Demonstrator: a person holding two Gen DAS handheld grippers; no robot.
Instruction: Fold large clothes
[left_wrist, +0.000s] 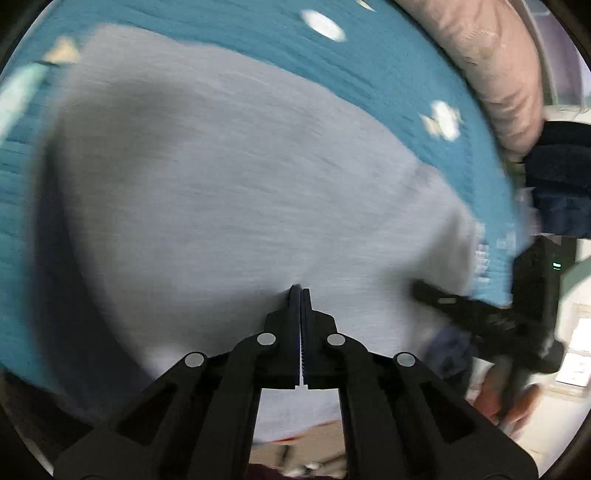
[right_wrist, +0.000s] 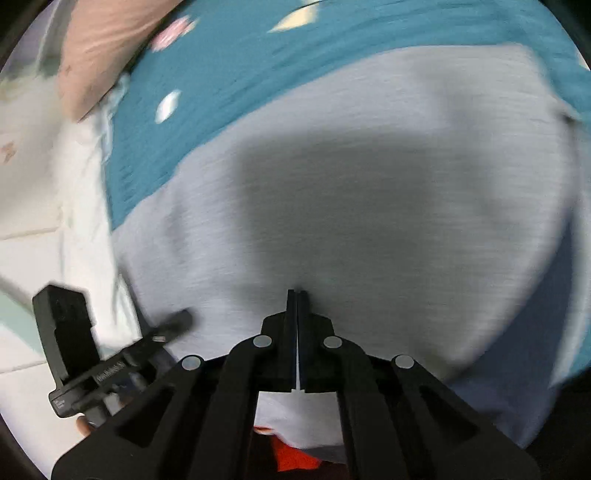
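Pinching a fold of the grey garment (left_wrist: 229, 177), the left gripper (left_wrist: 300, 291) is showing its two fingers pressed together with only a sliver of light between them, cloth puckering right at the tips. Garment is spreading ahead of and to both sides of the tips, covering most of the view; all blurred by motion.

Right gripper (right_wrist: 296, 293) is doing the same in its own view: fingers nearly closed, grey garment (right_wrist: 369, 192) gathered at the tips and draping below them, with a dark shadow lying on the cloth just ahead.

Each gripper is appearing in the other's camera. From the left wrist, the right gripper (left_wrist: 424, 288) is sitting low to the right, its tip touching the garment's edge. From the right wrist, the left gripper (right_wrist: 181, 317) is sitting low to the left, tip at the cloth edge.

Beyond the garment, a teal bedspread (left_wrist: 369, 66) with pale patches is lying under it and running farther ahead. At the far right of the left view a pink pillow (left_wrist: 491, 62) is resting past the bedspread; in the right view the same pink pillow (right_wrist: 103, 40) is showing at far upper left.

Under the right gripper, an orange patch (right_wrist: 291, 458) is peeking out, too hidden to identify.
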